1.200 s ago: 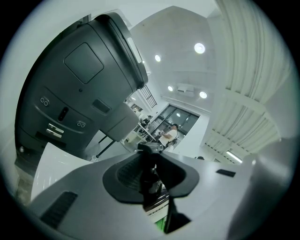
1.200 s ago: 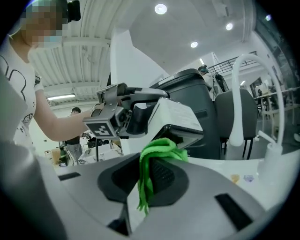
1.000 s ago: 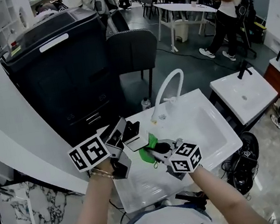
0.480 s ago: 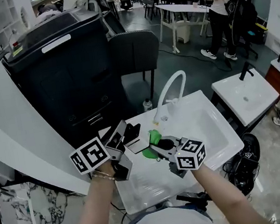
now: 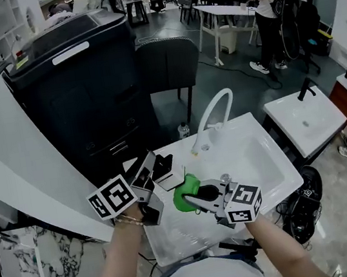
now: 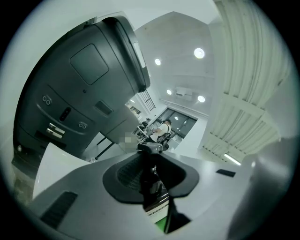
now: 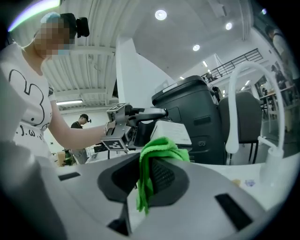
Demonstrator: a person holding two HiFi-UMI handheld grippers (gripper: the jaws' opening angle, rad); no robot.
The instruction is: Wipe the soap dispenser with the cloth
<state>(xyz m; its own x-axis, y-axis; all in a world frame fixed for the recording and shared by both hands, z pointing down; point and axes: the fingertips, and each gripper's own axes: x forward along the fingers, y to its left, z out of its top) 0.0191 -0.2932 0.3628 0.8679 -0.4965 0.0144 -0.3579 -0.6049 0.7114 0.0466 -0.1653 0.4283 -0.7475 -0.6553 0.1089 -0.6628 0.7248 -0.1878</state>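
Holds dispenser clamped in left gripper at sink's left edge. Grips cloth in right gripper, just drawn back off dispenser; likely between strokes.

White sink, curved faucet, dark chair

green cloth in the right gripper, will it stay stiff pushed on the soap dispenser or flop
Likely floppy: the green cloth bunches above the right gripper and hangs in folds between its jaws. Probably light, since a narrow pinch carries it. Pressed on the soap dispenser, it should squash and conform.
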